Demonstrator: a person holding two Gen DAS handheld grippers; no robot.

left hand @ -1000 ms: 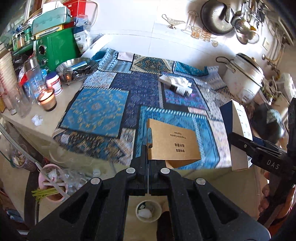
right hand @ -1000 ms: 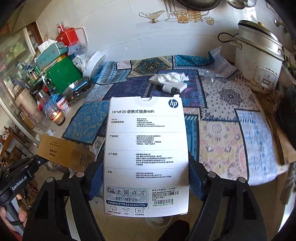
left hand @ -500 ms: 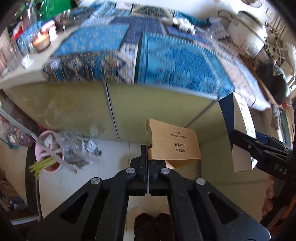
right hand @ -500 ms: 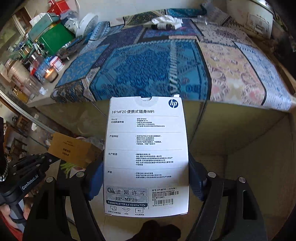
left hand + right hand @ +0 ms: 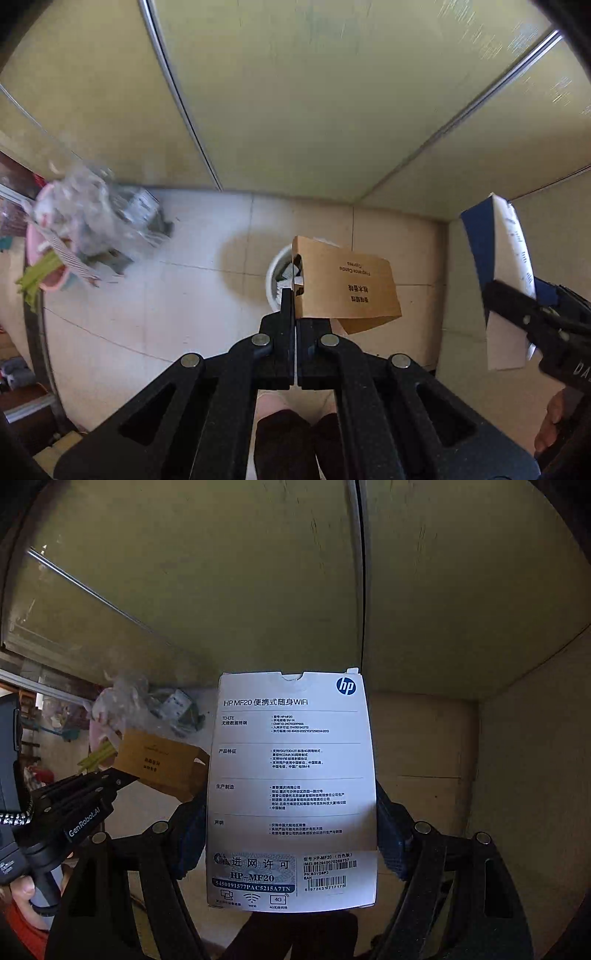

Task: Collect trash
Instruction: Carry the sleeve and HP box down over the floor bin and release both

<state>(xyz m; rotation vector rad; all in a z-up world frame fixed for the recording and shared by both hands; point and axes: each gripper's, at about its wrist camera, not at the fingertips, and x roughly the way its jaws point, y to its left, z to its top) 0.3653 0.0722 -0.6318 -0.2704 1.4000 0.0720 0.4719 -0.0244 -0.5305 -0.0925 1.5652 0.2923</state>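
The left gripper (image 5: 295,295) is clamped on a flap of the brown carton (image 5: 347,286), which juts to its right, long axis crosswise; the right gripper (image 5: 291,812) grasps the white HP box (image 5: 291,790) by its side edges, long axis along the fingers. Step in hand: carry to disposal. Beyond the left fingertips sits the white bin (image 5: 275,275) — next, centre each box over it and release.

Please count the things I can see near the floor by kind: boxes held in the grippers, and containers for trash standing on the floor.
Held boxes: 2, brown box and white box
Floor containers: 2, white bin and pink basket
Total: 4
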